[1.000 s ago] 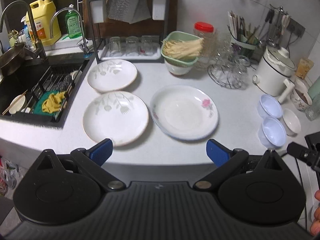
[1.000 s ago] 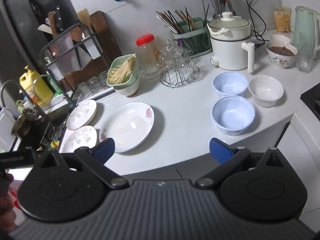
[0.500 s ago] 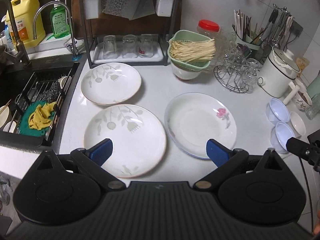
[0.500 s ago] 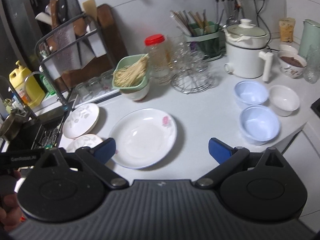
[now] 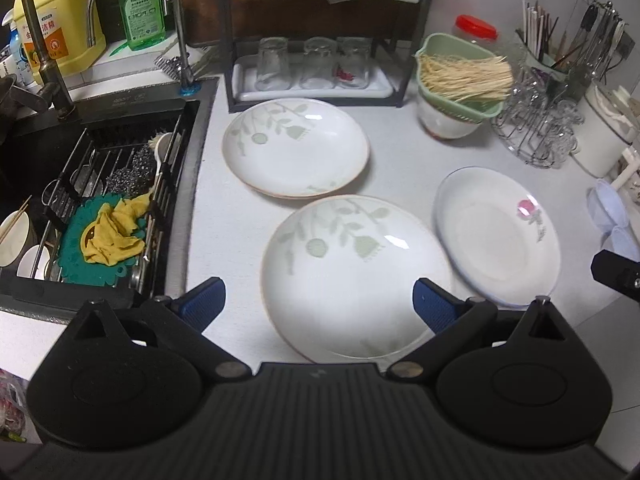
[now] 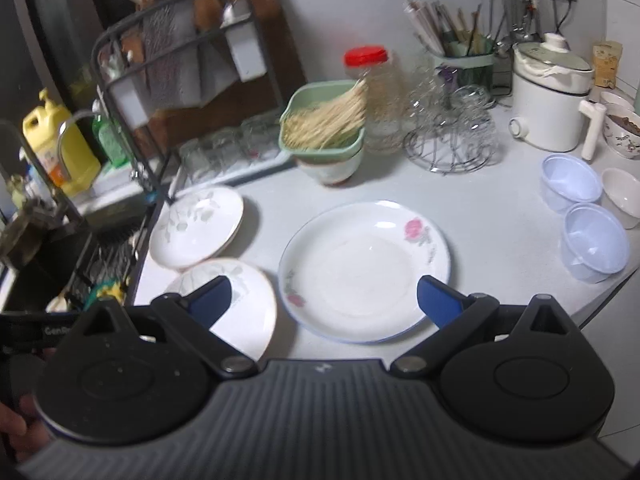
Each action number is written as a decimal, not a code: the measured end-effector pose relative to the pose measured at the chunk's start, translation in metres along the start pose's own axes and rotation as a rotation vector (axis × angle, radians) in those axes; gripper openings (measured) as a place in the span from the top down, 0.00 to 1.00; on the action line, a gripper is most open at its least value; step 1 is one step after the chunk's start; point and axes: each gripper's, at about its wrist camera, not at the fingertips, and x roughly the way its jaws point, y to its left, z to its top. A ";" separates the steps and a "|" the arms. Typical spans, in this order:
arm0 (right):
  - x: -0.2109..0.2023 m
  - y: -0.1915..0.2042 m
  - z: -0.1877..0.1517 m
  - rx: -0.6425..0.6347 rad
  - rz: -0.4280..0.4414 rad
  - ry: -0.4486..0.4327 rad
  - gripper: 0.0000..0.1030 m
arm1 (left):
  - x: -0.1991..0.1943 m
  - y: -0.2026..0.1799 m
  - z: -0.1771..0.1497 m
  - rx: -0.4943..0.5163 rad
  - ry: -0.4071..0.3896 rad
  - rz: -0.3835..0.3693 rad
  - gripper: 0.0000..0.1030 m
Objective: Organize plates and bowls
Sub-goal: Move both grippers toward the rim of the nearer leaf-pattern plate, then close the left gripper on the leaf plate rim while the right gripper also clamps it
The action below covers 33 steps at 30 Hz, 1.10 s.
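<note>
Counter front edge: taken by near leaf plate [image 5: 352, 276] and rose plate [image 6: 364, 268], narrow gap between.
Left edge: sink rack [image 5: 116, 184].
Back: glass tray [image 5: 312, 80], noodle basket [image 6: 324, 124], wire stand [image 6: 452, 136].
Right: lilac bowls [image 6: 592, 240].
Free room: bare counter [image 6: 492, 208] between rose plate and bowls.

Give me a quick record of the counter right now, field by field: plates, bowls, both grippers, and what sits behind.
plates: three, flat on the counter, none stacked
near leaf plate: in front of the left gripper
far leaf plate: by the glass rack
rose plate: in front of the right gripper
bowls: two pale blue bowls, one white bowl, far right
left gripper: open, holding nothing
right gripper: open, holding nothing
behind: green basket of noodles, sink at left
</note>
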 end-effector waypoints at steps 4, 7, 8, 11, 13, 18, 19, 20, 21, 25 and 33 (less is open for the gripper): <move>0.020 0.013 -0.007 0.046 0.025 0.043 0.02 | 0.021 0.023 -0.002 -0.008 0.023 -0.013 0.02; 0.037 0.021 -0.013 0.057 0.067 0.094 0.02 | 0.037 0.037 -0.003 -0.028 0.048 -0.065 0.03; 0.042 0.023 -0.016 0.069 0.084 0.103 0.04 | 0.041 0.041 -0.004 -0.042 0.049 -0.087 0.03; 0.055 0.032 -0.022 0.080 0.109 0.127 0.17 | 0.052 0.051 -0.007 -0.077 0.055 -0.121 0.05; 0.066 0.033 -0.027 0.100 0.115 0.143 0.26 | 0.061 0.057 -0.009 -0.096 0.064 -0.137 0.11; 0.093 0.027 -0.036 0.189 0.102 0.191 0.34 | 0.080 0.066 -0.013 -0.090 0.066 -0.156 0.26; 0.097 0.026 -0.038 0.206 0.102 0.199 0.37 | 0.082 0.067 -0.013 -0.087 0.063 -0.157 0.28; 0.101 0.024 -0.039 0.225 0.103 0.210 0.43 | 0.086 0.068 -0.013 -0.082 0.064 -0.160 0.32; 0.105 0.023 -0.040 0.239 0.098 0.220 0.46 | 0.089 0.070 -0.013 -0.079 0.065 -0.163 0.37; 0.112 0.018 -0.042 0.267 0.076 0.228 0.61 | 0.101 0.074 -0.010 -0.080 0.061 -0.185 0.49; 0.137 0.014 -0.048 0.297 0.059 0.214 0.83 | 0.112 0.069 -0.005 -0.051 0.028 -0.206 0.73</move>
